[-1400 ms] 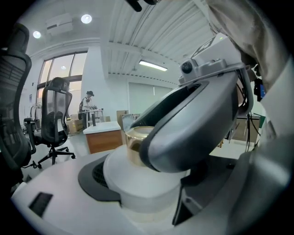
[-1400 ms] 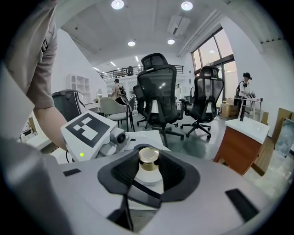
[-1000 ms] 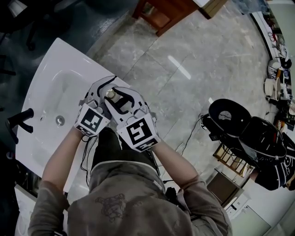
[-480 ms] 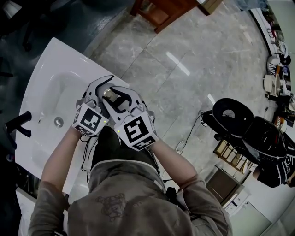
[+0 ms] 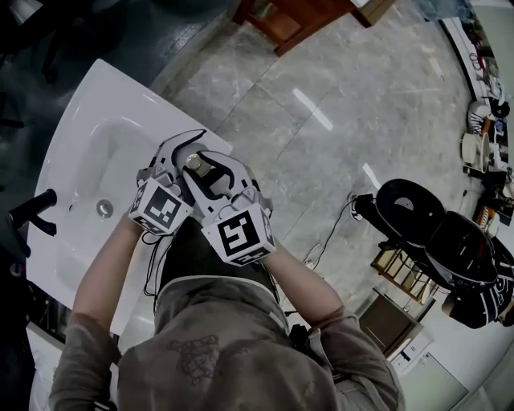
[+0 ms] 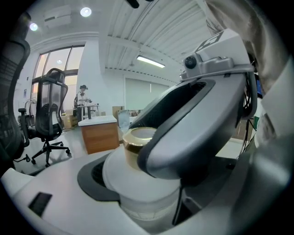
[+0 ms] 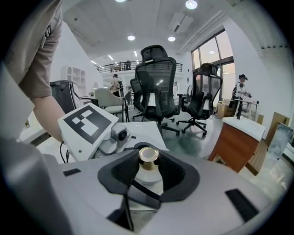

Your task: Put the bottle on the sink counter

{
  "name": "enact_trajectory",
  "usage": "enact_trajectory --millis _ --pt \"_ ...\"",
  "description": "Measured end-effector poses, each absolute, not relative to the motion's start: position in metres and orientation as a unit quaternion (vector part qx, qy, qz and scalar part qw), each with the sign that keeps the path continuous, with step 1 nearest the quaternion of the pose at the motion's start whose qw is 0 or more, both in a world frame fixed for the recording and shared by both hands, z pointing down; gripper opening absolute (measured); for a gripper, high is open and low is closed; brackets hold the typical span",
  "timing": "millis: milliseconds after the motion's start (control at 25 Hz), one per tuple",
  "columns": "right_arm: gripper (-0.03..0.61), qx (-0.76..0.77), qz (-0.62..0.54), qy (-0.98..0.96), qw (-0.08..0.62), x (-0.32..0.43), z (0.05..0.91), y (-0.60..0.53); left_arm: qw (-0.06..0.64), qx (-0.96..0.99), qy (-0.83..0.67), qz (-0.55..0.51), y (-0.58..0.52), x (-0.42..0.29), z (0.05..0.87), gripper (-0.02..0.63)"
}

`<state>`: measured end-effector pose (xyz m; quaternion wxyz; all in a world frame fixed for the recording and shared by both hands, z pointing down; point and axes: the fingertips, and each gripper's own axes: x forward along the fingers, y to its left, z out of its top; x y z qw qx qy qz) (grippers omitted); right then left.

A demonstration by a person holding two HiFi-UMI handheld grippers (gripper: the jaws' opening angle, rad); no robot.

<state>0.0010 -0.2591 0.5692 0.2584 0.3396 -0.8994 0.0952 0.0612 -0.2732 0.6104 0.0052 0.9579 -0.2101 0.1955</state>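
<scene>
A small frosted white bottle with a gold cap [image 5: 193, 163] is held upright in the air, just off the near right edge of the white sink counter [image 5: 76, 104]. My right gripper [image 5: 206, 167] is shut on it; in the right gripper view both dark pads [image 7: 117, 172] hug the bottle [image 7: 149, 158] below the cap. My left gripper [image 5: 181, 152] meets it from the left and seems shut on the same bottle [image 6: 138, 140]. Its near pad [image 6: 89, 176] touches the shoulder, while the right gripper's jaw hides the other pad.
The counter has an oval basin [image 5: 108, 156] with a drain [image 5: 104, 208] and a black faucet [image 5: 32, 210] at its left. Marble floor lies to the right, with cables [image 5: 321, 249], round black gear [image 5: 418, 210] and a wooden cabinet [image 5: 297, 20]. Office chairs [image 7: 158, 87] stand behind.
Both grippers stay together on the bottle at the counter's edge; only a slight sway of the hands and camera shows.
</scene>
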Motion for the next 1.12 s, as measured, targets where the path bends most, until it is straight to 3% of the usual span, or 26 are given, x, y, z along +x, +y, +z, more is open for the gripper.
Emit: enact_trajectory --millis 1000,1120 --pt "0.144 0.354 0.12 -0.888 0.267 0.006 0.576 -0.267 0.094 0.934 -0.258 0.227 -0.249 0.0 0.623 0.337" --pt "0.17 0.365 0.113 -0.886 0.264 0.006 0.577 -0.269 0.095 0.931 -0.27 0.227 -0.247 -0.007 0.62 0.337"
